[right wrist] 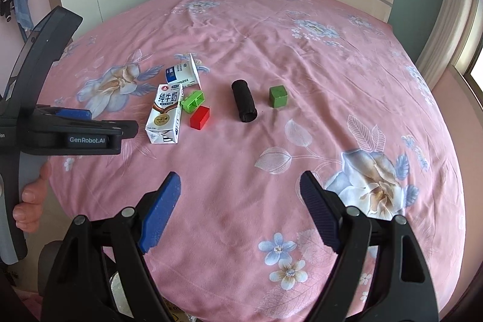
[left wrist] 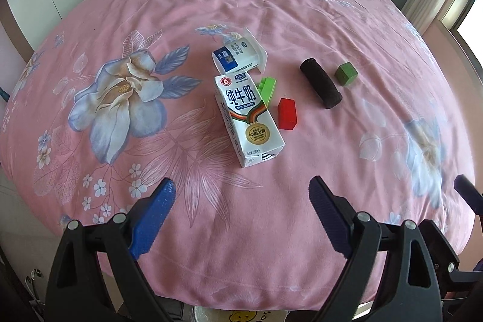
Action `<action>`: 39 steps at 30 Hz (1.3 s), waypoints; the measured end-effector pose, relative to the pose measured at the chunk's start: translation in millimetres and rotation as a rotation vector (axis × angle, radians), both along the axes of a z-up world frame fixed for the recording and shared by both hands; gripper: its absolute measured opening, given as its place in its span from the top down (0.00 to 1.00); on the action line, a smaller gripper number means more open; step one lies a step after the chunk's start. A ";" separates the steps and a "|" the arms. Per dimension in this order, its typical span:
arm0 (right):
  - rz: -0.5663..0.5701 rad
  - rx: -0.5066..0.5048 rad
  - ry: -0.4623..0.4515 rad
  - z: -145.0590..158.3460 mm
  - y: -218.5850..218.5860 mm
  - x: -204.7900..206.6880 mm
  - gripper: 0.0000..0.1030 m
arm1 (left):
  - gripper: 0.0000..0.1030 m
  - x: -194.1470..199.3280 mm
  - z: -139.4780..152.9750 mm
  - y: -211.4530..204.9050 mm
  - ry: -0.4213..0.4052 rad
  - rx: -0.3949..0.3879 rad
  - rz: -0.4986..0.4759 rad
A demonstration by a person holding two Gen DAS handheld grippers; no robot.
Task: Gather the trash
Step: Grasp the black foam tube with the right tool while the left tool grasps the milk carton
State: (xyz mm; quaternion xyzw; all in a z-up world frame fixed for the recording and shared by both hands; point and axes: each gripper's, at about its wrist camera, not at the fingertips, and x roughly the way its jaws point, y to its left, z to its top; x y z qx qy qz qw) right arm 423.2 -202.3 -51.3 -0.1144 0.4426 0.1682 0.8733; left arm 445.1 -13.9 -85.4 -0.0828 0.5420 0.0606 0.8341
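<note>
two handheld grippers hover wide open and empty over a pink flowered bed with a small cluster of trash and toys

the left gripper has its blue-padded fingers spread wide, holding and touching nothing; the right gripper is spread just as wide and also empty. on the bedspread ahead lie two cartons: one milk carton flat on its side, and one smaller opened carton tipped over just beyond it, touching its far end; whether anything is inside either cannot be told. beside the milk carton sit one light green brick and one red block. further right lie one black roll and one dark green cube, near each other but apart
</note>
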 end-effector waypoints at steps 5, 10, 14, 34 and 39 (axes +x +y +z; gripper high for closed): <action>0.021 -0.032 0.012 -23.9 12.5 45.4 0.22 | 0.11 31.0 -23.4 5.4 0.033 -0.017 0.047; 0.008 -0.031 0.040 -52.1 18.1 95.8 0.22 | 0.11 57.9 -43.7 12.8 0.059 -0.037 0.088; 0.015 -0.006 0.085 -75.8 23.2 132.3 0.22 | 0.11 76.7 -58.7 14.4 0.071 -0.019 0.099; 0.010 -0.040 0.177 -145.3 66.2 220.2 0.50 | 0.14 111.9 -106.0 7.6 0.125 0.026 0.042; 0.036 -0.070 0.162 -143.3 74.1 211.3 0.67 | 0.41 106.7 -101.3 7.3 0.111 0.039 0.005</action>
